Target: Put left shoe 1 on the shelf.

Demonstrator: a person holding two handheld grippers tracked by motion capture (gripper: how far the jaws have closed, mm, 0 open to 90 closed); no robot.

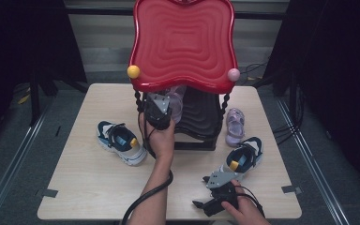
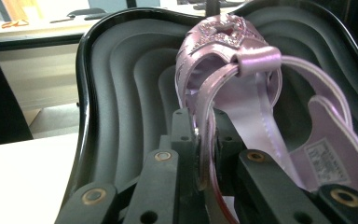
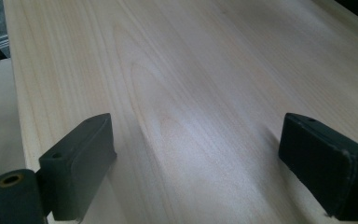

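We clamp a lilac sandal at the black lower shelf of the red-topped rack.

Our left gripper [image 2: 204, 140] has its jaws pressed together on a strap of the lilac sandal [image 2: 242, 88], held over the black shelf [image 2: 121, 93] under the red tray [image 1: 183, 42]. Our right gripper [image 3: 196, 158] rests with jaws wide apart over the bare wooden table [image 3: 191, 70], near a blue sneaker [image 1: 244, 158]. A second lilac sandal [image 1: 235, 126] lies beside the rack.

Two blue-and-white sneakers with yellow tabs, at eight [image 1: 121, 142] and four o'clock [image 1: 243, 158]; two lilac strappy sandals, at noon [image 1: 176, 104] and two o'clock [image 1: 235, 125].
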